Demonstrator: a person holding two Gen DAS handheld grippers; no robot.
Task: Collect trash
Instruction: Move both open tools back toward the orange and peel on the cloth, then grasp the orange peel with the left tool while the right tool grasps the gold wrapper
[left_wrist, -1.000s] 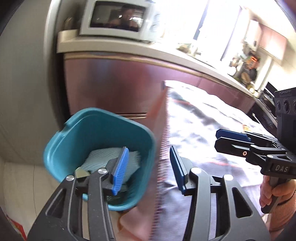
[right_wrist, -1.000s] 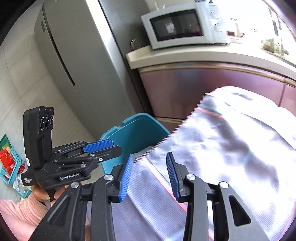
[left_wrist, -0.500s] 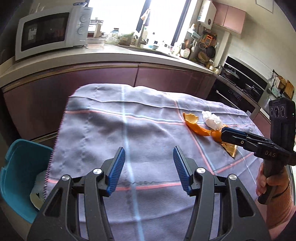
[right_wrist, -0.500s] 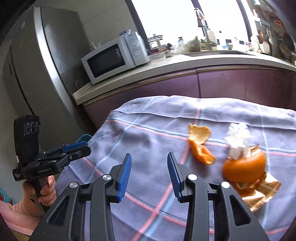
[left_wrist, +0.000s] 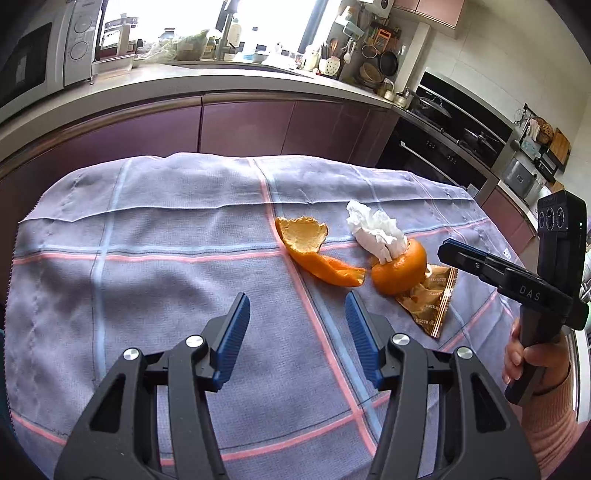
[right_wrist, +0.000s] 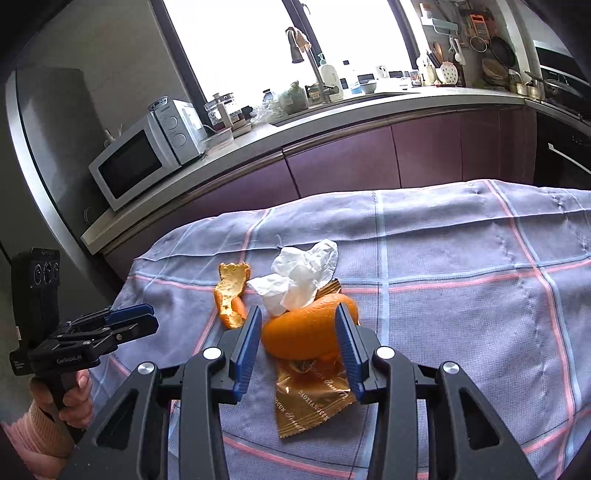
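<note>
On a checked purple tablecloth lie a flat strip of orange peel, a round orange peel cup with a crumpled white tissue stuck in it, and a gold snack wrapper under the cup. My left gripper is open and empty, above the cloth just short of the flat peel. My right gripper is open, its blue pads on either side of the peel cup, above the wrapper. The tissue and flat peel lie just beyond.
Purple kitchen cabinets and a counter run behind the table, with a white microwave, a sink tap and bottles. An oven and hob stand at the right. A grey fridge stands at the left.
Both grippers swung from the teal bin beside the table, right, to over the tablecloth. The right gripper has come up around the peel cup. The bin is out of view.
</note>
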